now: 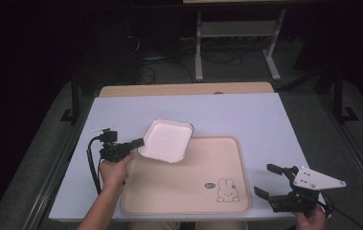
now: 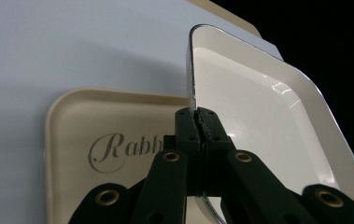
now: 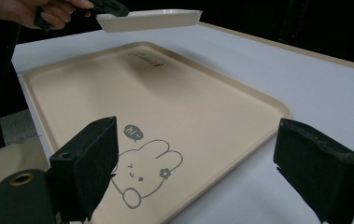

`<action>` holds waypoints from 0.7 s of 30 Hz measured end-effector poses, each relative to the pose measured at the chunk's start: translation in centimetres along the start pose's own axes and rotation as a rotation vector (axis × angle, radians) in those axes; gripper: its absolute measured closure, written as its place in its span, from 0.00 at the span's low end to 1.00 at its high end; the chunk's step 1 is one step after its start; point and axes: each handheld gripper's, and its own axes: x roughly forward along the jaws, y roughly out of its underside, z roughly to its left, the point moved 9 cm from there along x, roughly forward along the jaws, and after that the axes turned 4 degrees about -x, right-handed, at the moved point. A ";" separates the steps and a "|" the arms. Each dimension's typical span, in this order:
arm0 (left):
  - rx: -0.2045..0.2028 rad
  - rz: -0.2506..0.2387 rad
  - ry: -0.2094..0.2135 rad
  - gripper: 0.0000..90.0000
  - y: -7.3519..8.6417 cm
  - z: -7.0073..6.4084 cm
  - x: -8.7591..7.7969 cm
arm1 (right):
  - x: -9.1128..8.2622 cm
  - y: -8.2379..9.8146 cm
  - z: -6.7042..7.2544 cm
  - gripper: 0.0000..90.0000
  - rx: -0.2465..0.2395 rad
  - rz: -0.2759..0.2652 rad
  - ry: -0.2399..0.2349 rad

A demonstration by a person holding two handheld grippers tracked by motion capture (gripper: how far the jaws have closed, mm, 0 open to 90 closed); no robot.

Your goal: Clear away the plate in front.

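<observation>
We held the white dish (image 1: 167, 140) by its rim with our left gripper (image 1: 138, 143), the jaws clamped tight on the edge nearest our left hand (image 1: 114, 170). In the left gripper view the two black jaws met on the thin rim of the dish (image 2: 258, 121), with no gap between them. The dish hung clear of the table (image 1: 246, 115), over the far left corner of the beige tray (image 1: 179, 182); the right gripper view showed it lifted above the tray (image 3: 118, 93), roughly level. Our right gripper (image 1: 269, 179) rested near the right edge of the tray, close to the rabbit drawing (image 1: 227, 190), its jaws wide apart and holding nothing.
</observation>
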 end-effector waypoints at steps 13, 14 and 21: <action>-0.002 0.037 -0.029 0.99 3.1 0.6 0.6 | 0.0 0.0 0.1 0.15 -0.003 0.001 -0.003; 0.000 0.039 -0.030 0.99 3.4 0.6 0.6 | 0.0 0.0 0.1 0.15 -0.003 0.001 -0.003; 0.016 0.049 -0.047 0.99 4.8 0.2 0.9 | 0.0 0.0 0.1 0.15 -0.002 0.001 -0.005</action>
